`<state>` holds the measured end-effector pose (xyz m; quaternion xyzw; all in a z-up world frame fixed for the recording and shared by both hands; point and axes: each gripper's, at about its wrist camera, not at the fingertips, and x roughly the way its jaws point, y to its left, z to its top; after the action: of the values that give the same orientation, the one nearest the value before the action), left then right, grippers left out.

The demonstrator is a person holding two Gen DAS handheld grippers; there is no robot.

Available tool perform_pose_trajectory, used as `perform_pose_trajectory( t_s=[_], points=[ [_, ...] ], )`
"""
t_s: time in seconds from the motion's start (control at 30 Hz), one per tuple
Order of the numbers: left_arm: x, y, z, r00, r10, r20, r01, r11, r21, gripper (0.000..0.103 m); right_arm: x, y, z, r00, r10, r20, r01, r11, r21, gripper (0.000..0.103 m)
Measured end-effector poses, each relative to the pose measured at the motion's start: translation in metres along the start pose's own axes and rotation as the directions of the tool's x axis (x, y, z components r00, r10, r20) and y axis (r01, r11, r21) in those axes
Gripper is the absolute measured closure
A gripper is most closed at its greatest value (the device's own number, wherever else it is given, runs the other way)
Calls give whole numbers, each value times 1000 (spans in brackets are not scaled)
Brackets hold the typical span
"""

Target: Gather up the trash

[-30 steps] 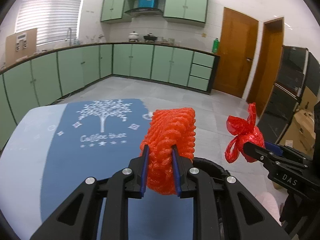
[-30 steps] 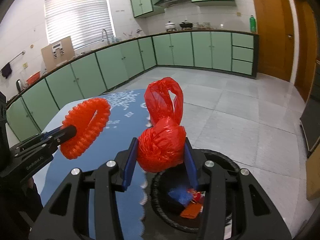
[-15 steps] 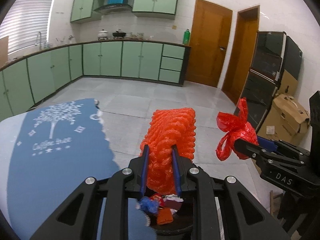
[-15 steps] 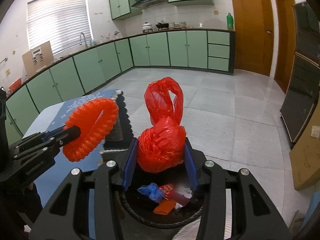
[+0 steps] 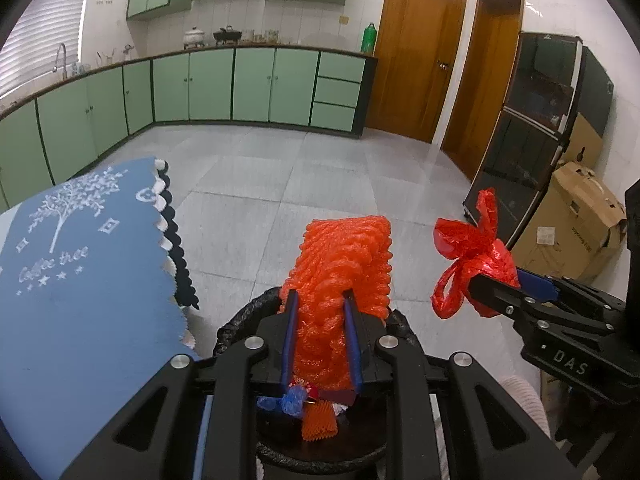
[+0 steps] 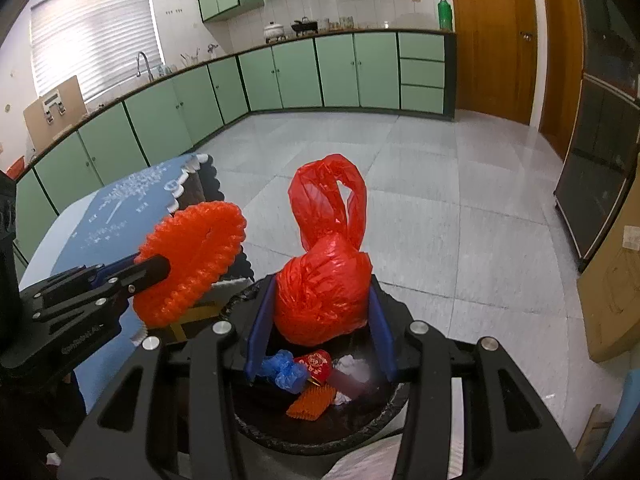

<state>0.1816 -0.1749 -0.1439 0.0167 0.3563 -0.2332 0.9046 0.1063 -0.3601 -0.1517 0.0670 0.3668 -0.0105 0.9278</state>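
Below both hand-held grippers sits the round black-lined trash bin [image 6: 256,424]. The left hand-held gripper [image 5: 320,312] pinches an orange foam-net sleeve [image 5: 344,256]; the right hand-held gripper [image 6: 320,312] clamps a knotted red plastic bag [image 6: 324,292]. The step in hand is the drop-off: next, both should part their jaws directly over the bin.

My left gripper [image 5: 318,336] is a matte black frame with triangular cut-outs, round silver screw heads at the linkage joints, and blue pads lining the inside of its jaws. My right gripper [image 6: 322,328] has the same build, and its side carries white letters reading DAS. A pale pink sleeve [image 5: 520,396] shows just beneath it.
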Motion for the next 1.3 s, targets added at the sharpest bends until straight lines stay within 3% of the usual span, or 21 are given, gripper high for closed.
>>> perform_pose_trajectory(
  t_s=[0.23, 0.27, 0.33, 0.53, 0.73, 0.8, 1.3],
  points=[
    [23, 1, 2, 999, 3, -47, -4, 1000, -12, 79, 30, -2, 0, 999, 5, -50, -5, 1000, -2, 56],
    [26, 2, 2, 999, -2, -52, 1, 1000, -21, 76, 33, -3, 0, 998, 9, -58, -9, 1000, -4, 55],
    [29, 3, 2, 998, -11, -65, 9, 999, -34, 67, 41, -5, 0, 998, 9, -69, -9, 1000, -2, 42],
    [34, 6, -1, 996, -15, -93, 11, 999, -40, 61, 44, -9, 5, 998, -6, -67, 7, 1000, 10, 37],
    [30, 11, -3, 995, -16, -95, 11, 999, -53, 48, 36, -12, 8, 999, -26, -36, 26, 1000, 10, 26],
    [29, 11, -4, 995, -17, -98, 11, 998, -56, 44, 32, -11, 10, 999, -27, -25, 27, 1000, 7, 26],
    [-1, 17, 7, 999, 13, -32, -15, 999, -52, 42, 2, 4, 25, 999, -4, 37, 4, 1000, -3, 26]
  ],
)
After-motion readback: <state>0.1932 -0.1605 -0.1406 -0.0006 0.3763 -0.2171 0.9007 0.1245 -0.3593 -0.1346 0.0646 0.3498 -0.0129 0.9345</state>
